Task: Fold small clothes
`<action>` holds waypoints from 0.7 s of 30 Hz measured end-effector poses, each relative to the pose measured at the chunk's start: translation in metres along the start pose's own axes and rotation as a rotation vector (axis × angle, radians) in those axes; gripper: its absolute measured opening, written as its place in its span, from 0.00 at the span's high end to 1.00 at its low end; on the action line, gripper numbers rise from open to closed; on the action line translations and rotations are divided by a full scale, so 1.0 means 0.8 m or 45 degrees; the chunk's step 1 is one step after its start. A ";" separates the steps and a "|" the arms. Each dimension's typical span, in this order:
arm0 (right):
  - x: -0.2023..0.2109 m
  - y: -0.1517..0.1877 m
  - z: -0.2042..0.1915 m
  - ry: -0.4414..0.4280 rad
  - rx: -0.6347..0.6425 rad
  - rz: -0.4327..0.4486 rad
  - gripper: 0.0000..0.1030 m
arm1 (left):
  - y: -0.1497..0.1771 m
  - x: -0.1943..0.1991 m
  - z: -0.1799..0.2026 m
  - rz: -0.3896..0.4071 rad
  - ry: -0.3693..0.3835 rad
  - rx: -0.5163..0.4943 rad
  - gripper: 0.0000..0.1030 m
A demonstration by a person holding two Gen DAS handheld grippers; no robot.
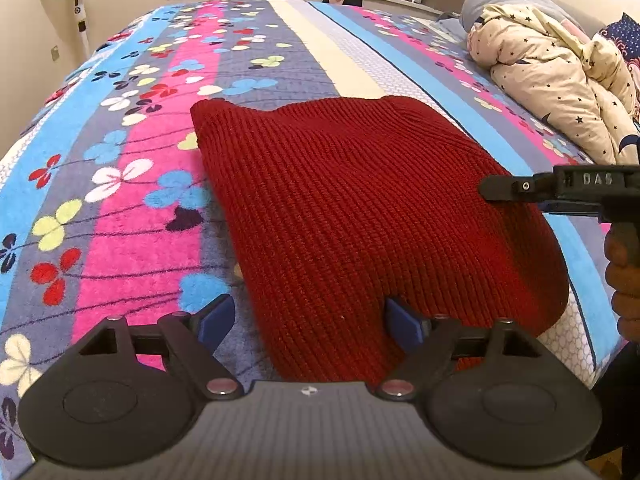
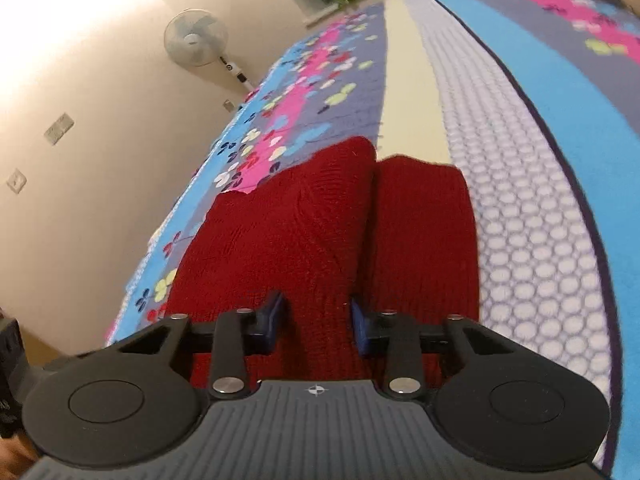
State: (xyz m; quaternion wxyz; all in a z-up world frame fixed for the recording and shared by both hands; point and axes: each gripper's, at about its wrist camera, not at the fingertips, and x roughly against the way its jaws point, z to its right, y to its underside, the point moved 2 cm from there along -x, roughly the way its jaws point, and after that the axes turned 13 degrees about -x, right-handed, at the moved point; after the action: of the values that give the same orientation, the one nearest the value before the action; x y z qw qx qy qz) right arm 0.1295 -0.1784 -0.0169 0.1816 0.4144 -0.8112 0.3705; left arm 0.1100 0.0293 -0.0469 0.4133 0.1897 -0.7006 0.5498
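Sweater (image 1: 360, 216): lying folded on bed (image 1: 120, 220).
Left gripper (image 1: 308, 320): jaws gaping, gripping nothing.
Right gripper (image 2: 318, 318): jaws partly parted, straddling knit.
Risk: pinching one layer, dragging fold apart.

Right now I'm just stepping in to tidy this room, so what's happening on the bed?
A person holding a gripper in each hand is folding a red knit garment on a flowered bedspread. The garment already lies folded in a compact block. The left gripper hovers open at its near edge, gripping nothing. The right gripper sits over the garment's right side, jaws partly open with red knit between them; whether the pads pinch it isn't clear.
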 end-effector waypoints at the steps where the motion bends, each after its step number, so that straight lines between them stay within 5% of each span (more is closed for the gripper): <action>1: 0.001 0.001 -0.002 0.002 0.016 0.007 0.77 | 0.000 -0.001 0.000 0.000 0.000 -0.001 0.16; 10: 0.010 -0.003 0.011 0.072 -0.001 0.101 0.85 | -0.007 0.003 0.009 0.050 0.003 -0.025 0.16; 14: 0.007 -0.002 0.012 0.095 0.003 0.098 0.83 | -0.012 0.023 0.017 0.170 -0.067 -0.078 0.19; 19: 0.020 0.004 -0.003 0.186 0.109 0.159 0.55 | -0.016 0.036 0.008 0.231 -0.113 -0.046 0.19; 21: 0.030 0.009 -0.012 0.203 0.197 0.186 0.55 | -0.015 0.036 0.004 0.220 -0.118 -0.027 0.19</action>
State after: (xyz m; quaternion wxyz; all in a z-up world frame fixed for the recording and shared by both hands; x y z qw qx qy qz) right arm 0.1097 -0.1814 0.0007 0.1855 0.3363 -0.7911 0.4760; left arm 0.1010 0.0278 -0.0172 0.3334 0.1493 -0.7385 0.5668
